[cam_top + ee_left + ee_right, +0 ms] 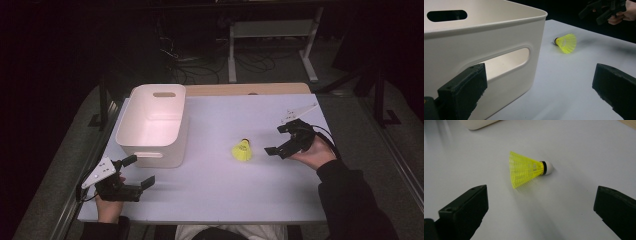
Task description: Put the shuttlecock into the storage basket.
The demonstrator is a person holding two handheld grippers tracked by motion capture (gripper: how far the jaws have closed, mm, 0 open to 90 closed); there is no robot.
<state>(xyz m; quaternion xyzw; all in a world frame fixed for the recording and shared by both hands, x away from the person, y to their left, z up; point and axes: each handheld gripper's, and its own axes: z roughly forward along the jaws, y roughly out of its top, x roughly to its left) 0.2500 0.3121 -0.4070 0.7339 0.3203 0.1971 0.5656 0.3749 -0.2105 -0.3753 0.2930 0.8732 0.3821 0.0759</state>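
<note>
A yellow shuttlecock (pixel 242 150) lies on its side on the white table (pixel 215 195), right of a white plastic bin (pixel 152 125). Its white cork tip points away from the bin's side in the right gripper view, shuttlecock (pixel 527 169). My right gripper (pixel 280 140) hangs open just right of the shuttlecock, jaws wide apart, nothing between them. My left gripper (pixel 137 171) is open near the table's front left, just in front of the bin's near wall (pixel 486 62). The shuttlecock (pixel 566 43) lies farther off in the left gripper view.
The bin has handle slots in its end walls and looks empty inside. A wooden strip (pixel 250 89) runs along the table's far edge. Beyond it stand a white frame (pixel 272 30) and cables on a dark floor.
</note>
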